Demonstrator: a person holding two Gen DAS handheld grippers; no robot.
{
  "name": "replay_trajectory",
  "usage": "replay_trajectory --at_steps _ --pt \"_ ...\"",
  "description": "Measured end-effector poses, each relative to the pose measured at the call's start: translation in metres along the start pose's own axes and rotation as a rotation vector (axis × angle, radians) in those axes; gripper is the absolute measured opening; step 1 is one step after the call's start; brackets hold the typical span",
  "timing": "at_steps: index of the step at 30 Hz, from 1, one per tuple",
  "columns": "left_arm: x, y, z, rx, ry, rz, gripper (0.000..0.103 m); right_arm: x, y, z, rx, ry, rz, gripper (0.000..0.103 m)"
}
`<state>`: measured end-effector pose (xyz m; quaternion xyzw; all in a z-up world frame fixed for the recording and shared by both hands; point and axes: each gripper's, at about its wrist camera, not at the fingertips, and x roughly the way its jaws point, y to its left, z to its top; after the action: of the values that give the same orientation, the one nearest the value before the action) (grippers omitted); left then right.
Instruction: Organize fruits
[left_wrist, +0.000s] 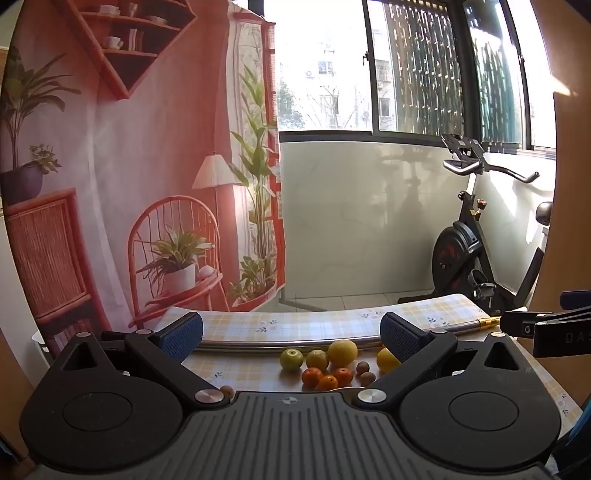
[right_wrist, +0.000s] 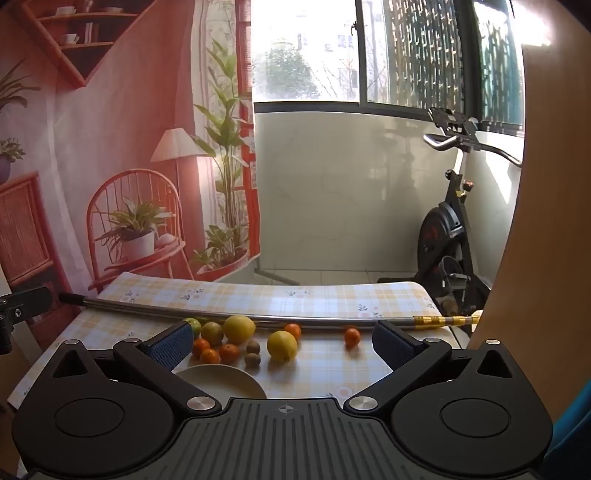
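Holding both tongs level above the table (right_wrist: 325, 295), I see the left gripper (left_wrist: 291, 334) and right gripper (right_wrist: 282, 341) spread wide, empty, facing fruits (right_wrist: 240, 328) clustered behind the plate (right_wrist: 221, 380).

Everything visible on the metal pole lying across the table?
The metal pole is a long, thin, silvery tube, shiny like steel. It has a black cap at its left end and gold-coloured bands near its right end, which overhangs the table edge. It lies flat on the checked tablecloth, just behind the fruit. A lemon sits against it or nearly so; neither gripper touches it.
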<state>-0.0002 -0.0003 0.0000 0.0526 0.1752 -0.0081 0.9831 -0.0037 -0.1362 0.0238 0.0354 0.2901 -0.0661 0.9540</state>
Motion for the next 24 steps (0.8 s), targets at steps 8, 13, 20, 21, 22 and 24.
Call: replay_trajectory --at_steps 8,13,20,21,22,24 --pt "-0.0004 0.0002 0.0001 -0.01 -0.001 -0.007 0.103 -0.0007 0.0004 0.0001 0.01 0.0 0.006 0.103" --pt "-0.0005 -0.0001 0.0002 -0.01 -0.004 -0.007 0.103 -0.0009 0.0004 -0.0003 0.007 -0.004 0.006 0.103" --pt "-0.0028 0.003 0.0006 -0.013 -0.007 -0.008 0.103 -0.0031 0.0007 0.0005 0.007 -0.007 0.005 0.103" --pt "-0.0029 0.0032 0.0003 -0.013 -0.007 -0.009 0.103 -0.0032 0.0008 0.0003 0.007 -0.008 0.006 0.103" --pt "-0.003 0.0027 0.0001 -0.013 -0.008 -0.009 0.103 -0.0032 0.001 0.0002 0.007 -0.008 0.006 0.103" --pt "-0.0037 0.0027 0.0002 -0.012 -0.008 -0.01 0.103 -0.0031 0.0013 -0.0002 0.007 -0.009 0.007 0.103"
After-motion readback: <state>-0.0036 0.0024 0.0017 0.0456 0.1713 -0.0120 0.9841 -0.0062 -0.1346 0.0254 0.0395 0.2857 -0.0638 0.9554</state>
